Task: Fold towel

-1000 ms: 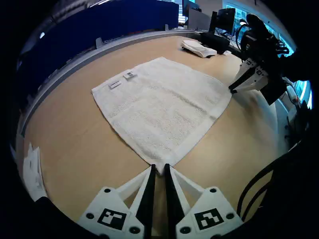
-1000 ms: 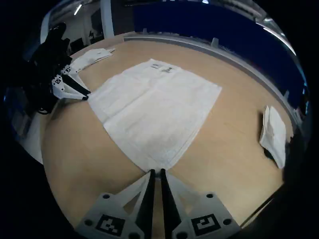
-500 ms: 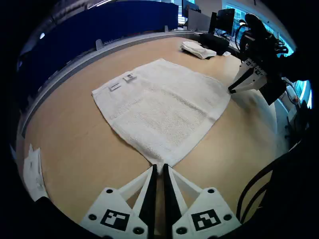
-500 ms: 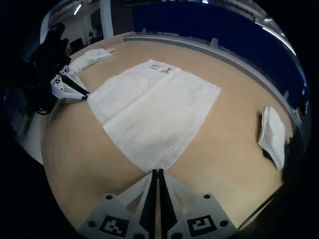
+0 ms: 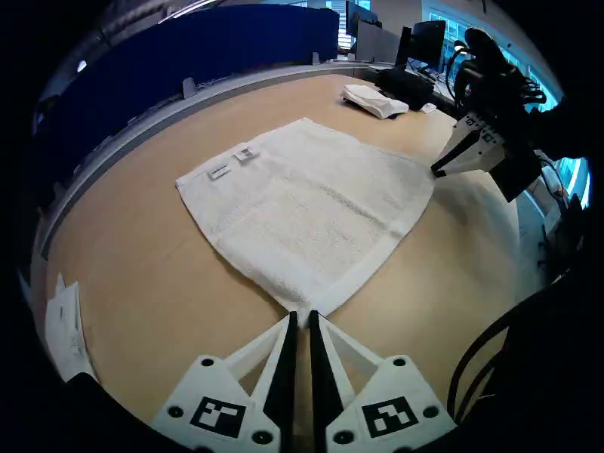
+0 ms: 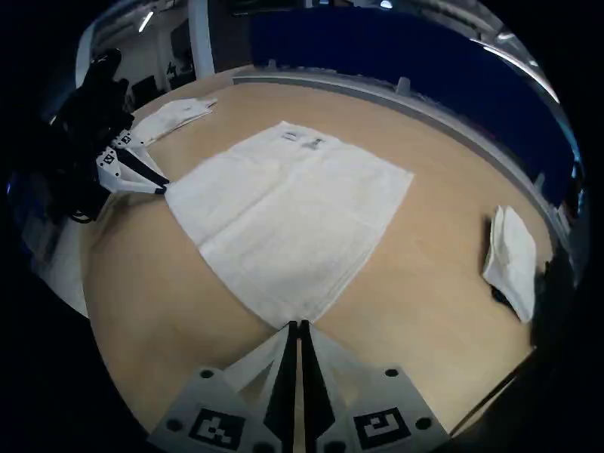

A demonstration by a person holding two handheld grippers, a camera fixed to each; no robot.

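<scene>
Left gripper view: the left gripper (image 5: 302,332), jaws nearly closed, pinches the near corner of the white towel (image 5: 309,219) spread flat on the wooden desk (image 5: 143,287), and farther off the right gripper (image 5: 438,170), its jaws pressed together in the right gripper view, nips the adjacent corner.

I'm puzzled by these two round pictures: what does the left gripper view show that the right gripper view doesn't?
Left gripper view: computer monitors at the far end of the desk. Right gripper view: what looks like a white pillar beyond the desk. Shared: the white towel spread flat on the wooden desk, the blue partition, folded white cloths, and both tools, the left tool and the right tool, each pinching a towel corner.
</scene>
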